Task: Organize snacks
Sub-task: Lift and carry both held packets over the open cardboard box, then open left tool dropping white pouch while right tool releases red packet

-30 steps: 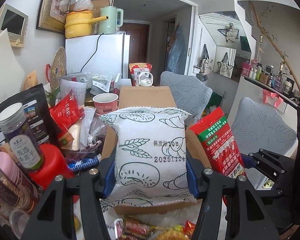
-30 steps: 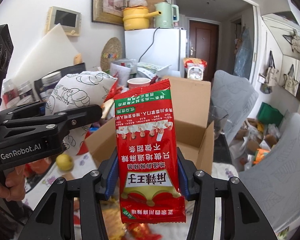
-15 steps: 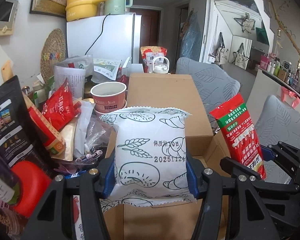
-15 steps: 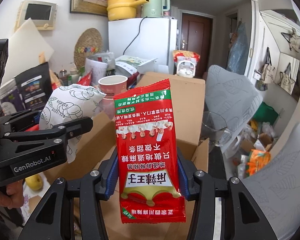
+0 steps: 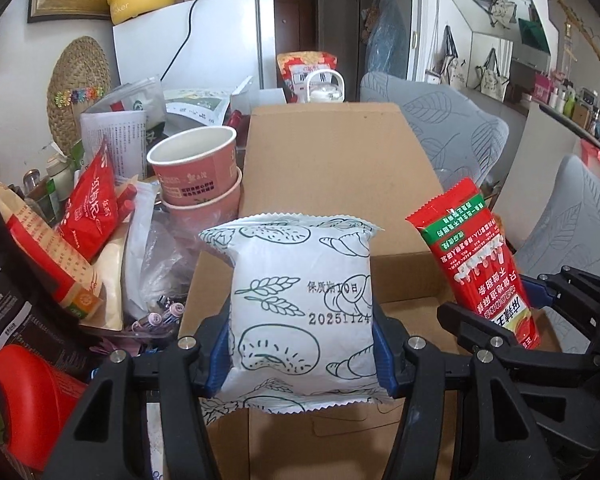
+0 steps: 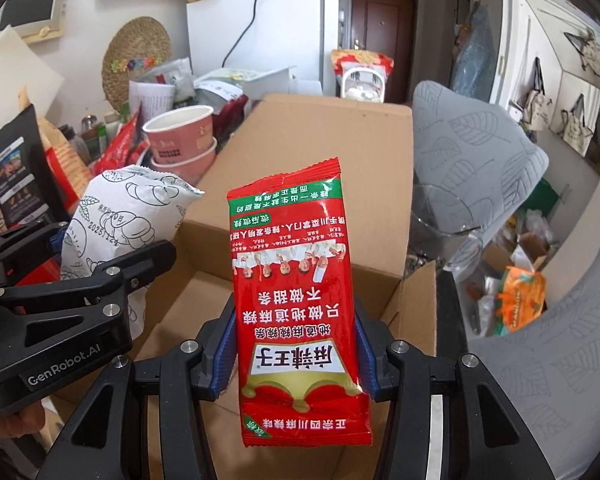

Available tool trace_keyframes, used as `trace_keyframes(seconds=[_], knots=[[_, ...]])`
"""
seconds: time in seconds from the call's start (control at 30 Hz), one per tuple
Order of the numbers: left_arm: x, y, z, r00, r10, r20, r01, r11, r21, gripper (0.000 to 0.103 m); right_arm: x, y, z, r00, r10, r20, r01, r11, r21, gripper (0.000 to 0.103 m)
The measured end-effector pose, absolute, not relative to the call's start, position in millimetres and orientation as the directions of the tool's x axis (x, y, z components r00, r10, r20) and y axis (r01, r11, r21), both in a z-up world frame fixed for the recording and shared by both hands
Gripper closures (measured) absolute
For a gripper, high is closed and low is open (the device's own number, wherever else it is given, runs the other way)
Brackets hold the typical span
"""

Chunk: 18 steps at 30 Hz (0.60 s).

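My left gripper point(image 5: 302, 354) is shut on a white bread packet point(image 5: 300, 304) printed with green drawings, held upright over the near edge of an open cardboard box point(image 5: 332, 168). My right gripper point(image 6: 296, 354) is shut on a red snack packet point(image 6: 296, 292) with Chinese text, held upright over the box point(image 6: 332, 200). The red packet shows at the right in the left wrist view point(image 5: 480, 260). The white packet point(image 6: 112, 216) and left gripper point(image 6: 80, 292) show at the left in the right wrist view.
Stacked pink paper bowls point(image 5: 198, 172), red snack bags point(image 5: 94, 208) and a red lid point(image 5: 32, 392) crowd the box's left side. A white fridge point(image 5: 204, 44) stands behind. Grey leaf-pattern chairs point(image 6: 472, 152) are to the right.
Both grippers have moved forward and lower over the open box, each holding its packet. The box's inside now fills more of both views.
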State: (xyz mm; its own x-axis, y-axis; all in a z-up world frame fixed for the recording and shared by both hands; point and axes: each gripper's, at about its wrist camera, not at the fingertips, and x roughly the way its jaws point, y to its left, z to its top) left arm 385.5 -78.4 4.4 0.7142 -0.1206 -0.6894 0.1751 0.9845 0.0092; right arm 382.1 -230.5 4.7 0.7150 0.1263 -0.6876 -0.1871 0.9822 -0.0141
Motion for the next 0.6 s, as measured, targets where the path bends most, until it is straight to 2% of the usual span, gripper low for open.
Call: trace_keyframes(seconds=[0.53, 0.6], knots=[[402, -95, -36, 0.623, -0.020, -0.782, 0.143, 0.986, 0.089, 0.045, 397, -230, -27, 0.621, 0.023, -0.783, -0.166, 0.981, -0.102, 0.053], [401, -95, -34, 0.622, -0.007, -0.783, 0.138, 0.985, 0.101, 0.038, 397, -232, -28, 0.619, 0.024, -0.785, -0.163, 0.982, -0.098, 0.048]])
